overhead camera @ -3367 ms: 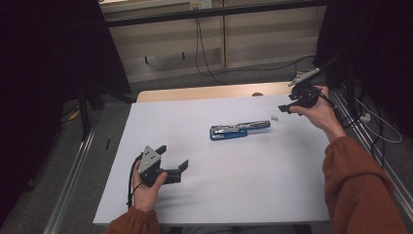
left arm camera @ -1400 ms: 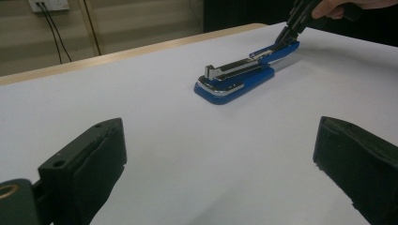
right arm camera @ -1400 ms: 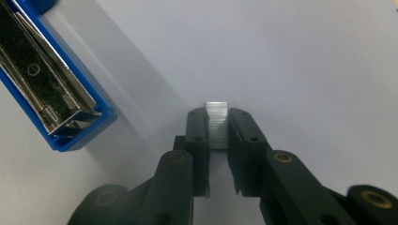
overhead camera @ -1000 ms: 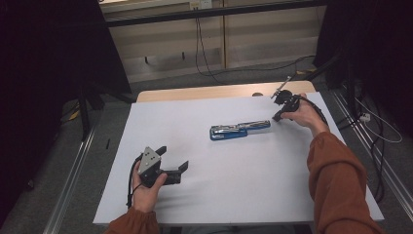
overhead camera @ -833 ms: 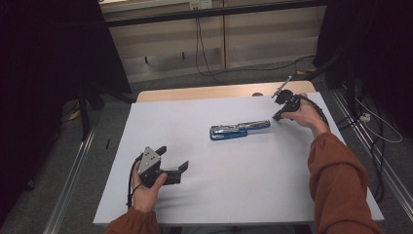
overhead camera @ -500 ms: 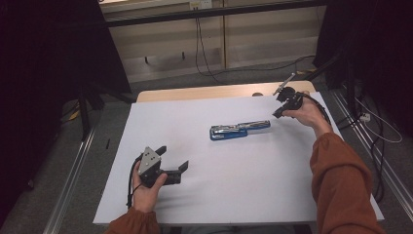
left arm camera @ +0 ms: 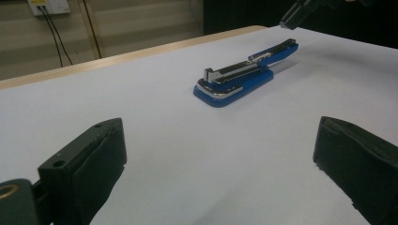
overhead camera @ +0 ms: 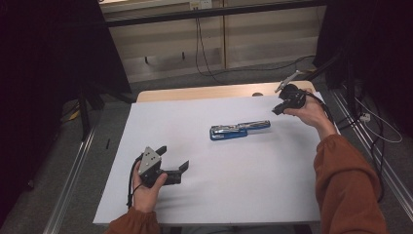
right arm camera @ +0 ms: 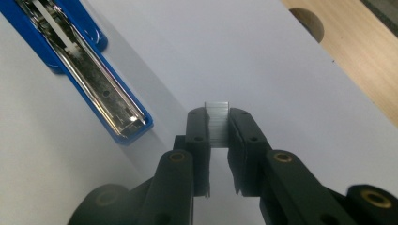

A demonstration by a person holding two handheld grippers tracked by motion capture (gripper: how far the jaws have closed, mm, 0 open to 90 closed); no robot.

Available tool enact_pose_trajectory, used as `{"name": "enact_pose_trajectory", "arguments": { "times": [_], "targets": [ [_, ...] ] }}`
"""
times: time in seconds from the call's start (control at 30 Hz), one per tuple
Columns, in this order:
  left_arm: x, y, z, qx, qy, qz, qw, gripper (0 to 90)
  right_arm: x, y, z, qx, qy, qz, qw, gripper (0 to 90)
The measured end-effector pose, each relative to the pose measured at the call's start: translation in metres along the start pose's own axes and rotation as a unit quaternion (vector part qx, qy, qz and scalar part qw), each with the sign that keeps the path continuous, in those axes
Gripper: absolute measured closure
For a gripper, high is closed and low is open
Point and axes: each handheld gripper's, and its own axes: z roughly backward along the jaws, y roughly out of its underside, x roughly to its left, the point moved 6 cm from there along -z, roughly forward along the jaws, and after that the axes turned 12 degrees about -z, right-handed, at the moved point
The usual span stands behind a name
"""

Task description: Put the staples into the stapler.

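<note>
A blue stapler (overhead camera: 239,130) lies opened flat on the white sheet (overhead camera: 195,195), its metal staple channel (right arm camera: 101,89) facing up. My right gripper (overhead camera: 276,110) hovers just right of the stapler's far end, shut on a silver strip of staples (right arm camera: 217,123) pinched between its pads. In the left gripper view the stapler (left arm camera: 244,75) lies ahead, with the right gripper's tip (left arm camera: 292,14) above its far end. My left gripper (overhead camera: 173,158) rests at the front left of the sheet, open, nothing between its jaws.
The white sheet covers a wooden table (overhead camera: 204,91) whose bare strip shows at the back, with a round cable hole (right arm camera: 309,21). Metal rails (overhead camera: 68,190) run along both sides, and cables (overhead camera: 199,44) hang at the wall behind.
My right gripper has risen a little above the sheet with the staple strip in it. The left gripper and the stapler have not moved.
</note>
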Motion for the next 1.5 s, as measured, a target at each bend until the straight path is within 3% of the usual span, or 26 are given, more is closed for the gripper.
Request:
{"name": "enact_pose_trajectory", "arguments": {
  "times": [0.23, 0.67, 0.73, 1.0, 1.5],
  "targets": [
    [0.0, 0.0, 0.0, 0.0, 0.001, 0.0, 1.0, 3.0, 0.007, -0.006, 0.01, -0.021, -0.005, 0.014, 0.9997, 79.3],
    [0.001, 0.001, -0.001, 0.002, -0.002, -0.008, 1.0, 3.0, 0.018, -0.011, 0.013, -0.03, -0.008, 0.038, 0.9988, 79.3],
    [0.002, 0.001, -0.001, 0.002, -0.002, -0.002, 1.0, 3.0, 0.02, -0.012, 0.013, -0.032, -0.012, 0.042, 0.9985, 79.3],
    [0.0, 0.0, -0.002, 0.0, 0.001, -0.005, 1.0, 3.0, 0.046, -0.022, 0.012, -0.04, -0.033, 0.083, 0.9952, 79.3],
    [0.001, 0.0, -0.002, -0.001, 0.0, -0.005, 1.0, 3.0, 0.066, -0.032, 0.001, -0.045, -0.054, 0.107, 0.9917, 79.3]
  ]
}}
